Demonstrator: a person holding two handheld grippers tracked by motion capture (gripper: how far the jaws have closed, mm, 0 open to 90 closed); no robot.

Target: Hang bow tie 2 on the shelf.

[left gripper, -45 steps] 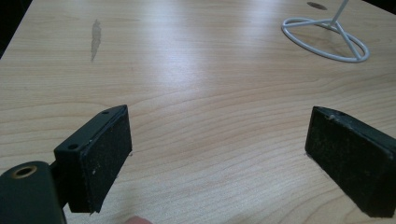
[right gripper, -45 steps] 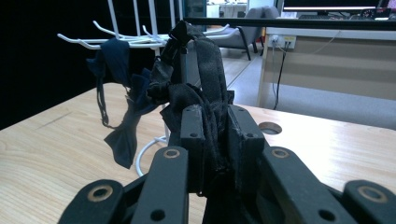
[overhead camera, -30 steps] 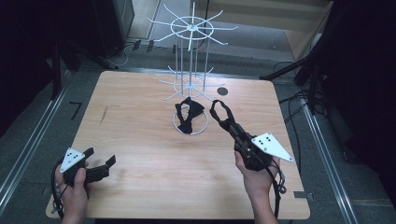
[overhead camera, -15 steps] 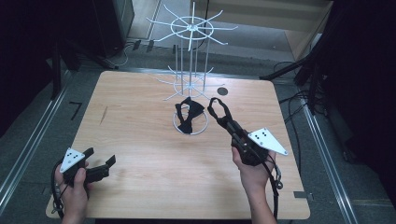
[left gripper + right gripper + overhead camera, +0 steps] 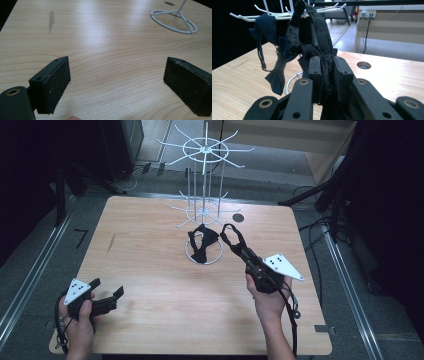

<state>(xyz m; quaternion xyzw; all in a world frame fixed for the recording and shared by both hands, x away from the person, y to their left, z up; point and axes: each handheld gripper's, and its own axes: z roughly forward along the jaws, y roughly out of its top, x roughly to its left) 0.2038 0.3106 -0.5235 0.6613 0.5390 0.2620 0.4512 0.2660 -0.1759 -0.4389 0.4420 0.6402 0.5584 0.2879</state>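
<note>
The right gripper (image 5: 235,241) with its black strap (image 5: 229,231) has edged left toward the wire rack (image 5: 204,195).

A wire rack (image 5: 204,195) stands at the table's (image 5: 150,270) far middle. A bow tie (image 5: 201,244) hangs on it, low over its ring base. Just right of that, the right gripper (image 5: 231,234) holds another bow tie (image 5: 317,40). The left gripper (image 5: 107,297) sits at the near left corner.

Overhead light glares pale on the table (image 5: 105,37); surroundings fall dark, close fingers (image 5: 315,75) slightly soft
</note>
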